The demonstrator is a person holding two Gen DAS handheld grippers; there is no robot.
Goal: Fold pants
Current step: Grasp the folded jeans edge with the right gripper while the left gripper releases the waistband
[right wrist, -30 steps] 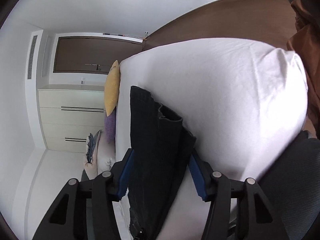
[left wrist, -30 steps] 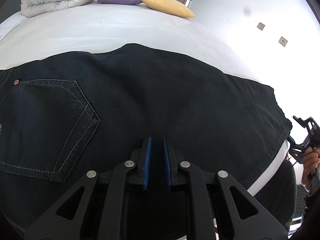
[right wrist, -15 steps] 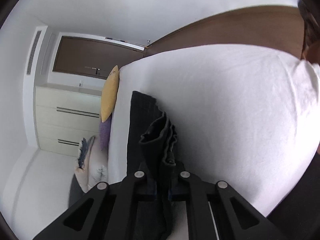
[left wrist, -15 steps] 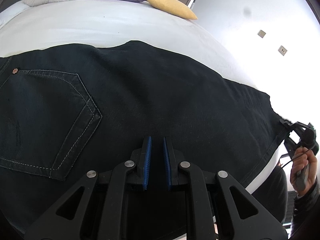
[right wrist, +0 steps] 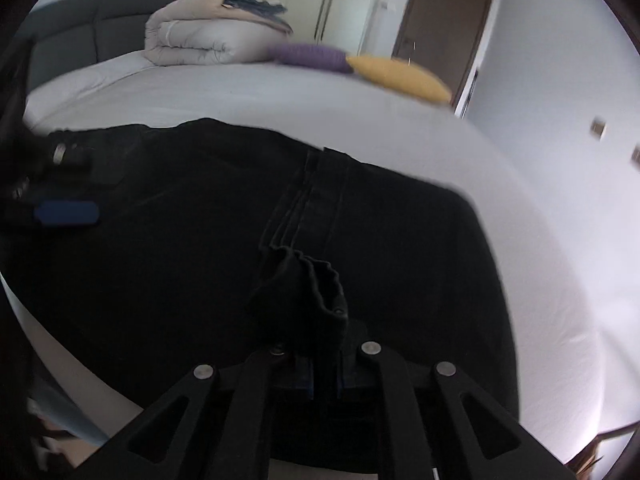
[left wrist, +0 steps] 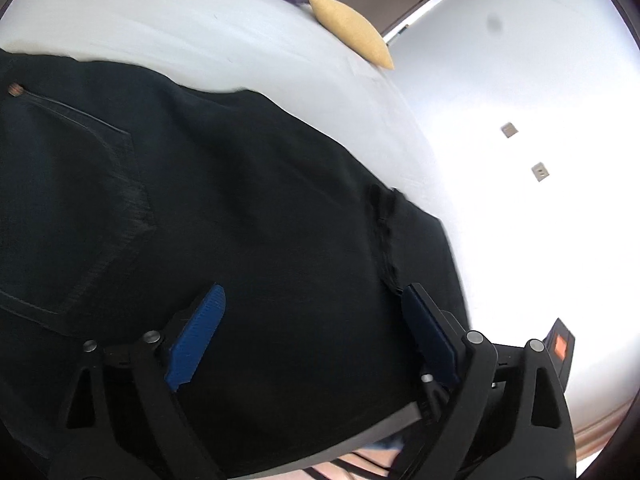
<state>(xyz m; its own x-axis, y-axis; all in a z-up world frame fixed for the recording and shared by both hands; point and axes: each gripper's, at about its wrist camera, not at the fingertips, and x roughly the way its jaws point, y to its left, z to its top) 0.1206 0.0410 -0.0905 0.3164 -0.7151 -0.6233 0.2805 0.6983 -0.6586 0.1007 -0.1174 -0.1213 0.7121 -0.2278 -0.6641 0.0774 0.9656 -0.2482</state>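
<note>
Since a second ago the left tongs (left wrist: 312, 316) have spread wide above the pants (left wrist: 240, 208) lying on the bed (left wrist: 160, 28), while the right tongs (right wrist: 324, 364), clamped on the bunched hem (right wrist: 308, 288), have carried it over the legs to make a fold.

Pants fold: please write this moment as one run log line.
step: folding | right gripper: shut on pants hem | left gripper: open over pants | surface: bed
</note>
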